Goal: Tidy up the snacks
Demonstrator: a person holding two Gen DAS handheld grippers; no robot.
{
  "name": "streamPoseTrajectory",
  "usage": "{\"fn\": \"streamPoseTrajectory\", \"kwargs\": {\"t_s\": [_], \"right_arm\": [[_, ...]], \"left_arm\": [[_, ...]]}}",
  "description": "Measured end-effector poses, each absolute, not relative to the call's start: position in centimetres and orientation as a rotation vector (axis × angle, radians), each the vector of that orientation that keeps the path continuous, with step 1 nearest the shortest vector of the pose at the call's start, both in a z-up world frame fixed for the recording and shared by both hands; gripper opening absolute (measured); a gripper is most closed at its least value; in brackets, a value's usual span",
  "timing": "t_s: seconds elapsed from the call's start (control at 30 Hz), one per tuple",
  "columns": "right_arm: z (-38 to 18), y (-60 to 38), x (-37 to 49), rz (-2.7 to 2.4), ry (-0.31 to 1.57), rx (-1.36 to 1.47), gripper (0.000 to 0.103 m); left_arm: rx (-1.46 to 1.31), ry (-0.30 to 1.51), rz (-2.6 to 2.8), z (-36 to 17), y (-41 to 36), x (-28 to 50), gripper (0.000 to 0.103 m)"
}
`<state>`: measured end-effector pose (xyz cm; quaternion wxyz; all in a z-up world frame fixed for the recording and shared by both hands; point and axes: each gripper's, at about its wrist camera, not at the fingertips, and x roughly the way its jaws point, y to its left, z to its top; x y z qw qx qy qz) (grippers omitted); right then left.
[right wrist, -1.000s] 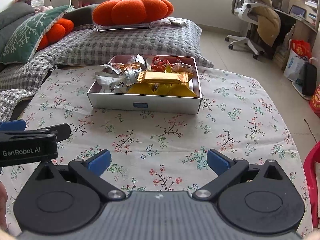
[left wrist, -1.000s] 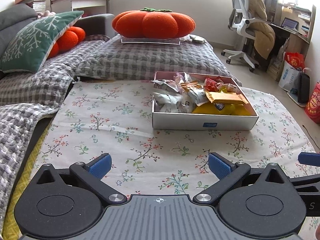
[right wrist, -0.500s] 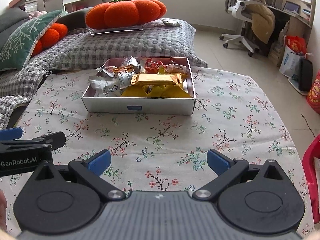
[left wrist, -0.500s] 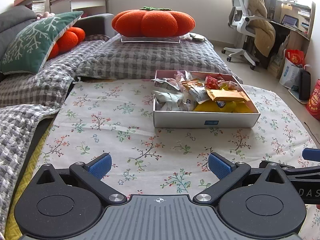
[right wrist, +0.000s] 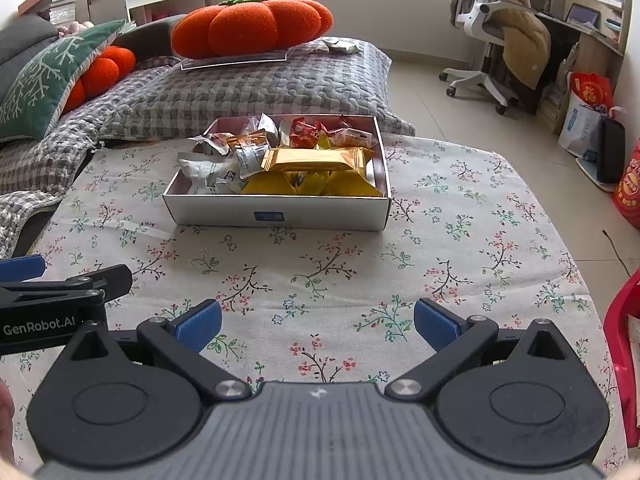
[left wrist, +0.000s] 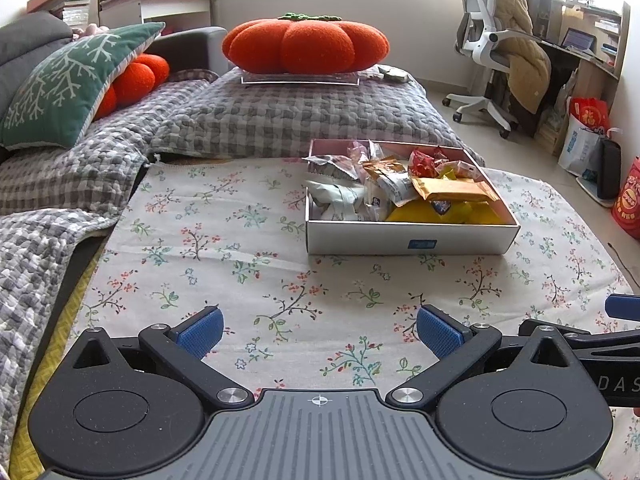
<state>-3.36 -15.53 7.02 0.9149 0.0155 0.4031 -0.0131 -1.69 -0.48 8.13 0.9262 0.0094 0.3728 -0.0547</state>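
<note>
A white open box [left wrist: 408, 236] [right wrist: 276, 212] sits on the floral tablecloth, filled with several wrapped snacks: silver packets at the left, a gold bar [right wrist: 316, 159] on top, yellow packets in front, red ones behind. My left gripper [left wrist: 320, 330] is open and empty, above the cloth well short of the box. My right gripper [right wrist: 318, 326] is open and empty, also short of the box. Each gripper shows at the other's view edge.
The floral tablecloth [left wrist: 224, 240] covers a low table. A grey checked sofa with a green cushion [left wrist: 68, 84] and an orange pumpkin pillow [left wrist: 306, 46] lies behind. A white office chair [left wrist: 492, 52] and bags stand at the right. A red stool [right wrist: 624, 344] is near right.
Both grippers have drawn back and risen slightly from the box, which looks a little farther away in the right wrist view. Both stay open and empty.
</note>
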Motion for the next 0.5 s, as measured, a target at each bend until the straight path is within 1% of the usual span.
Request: {"fn": "streamPoseTrajectory", "kwargs": {"t_s": [0.5], "right_arm": [[6.85, -15.33, -3.39, -0.027, 0.835, 0.025, 0.102]], "left_arm": [[0.040, 0.762, -0.099, 8.12, -0.53, -1.83, 0.103]]}}
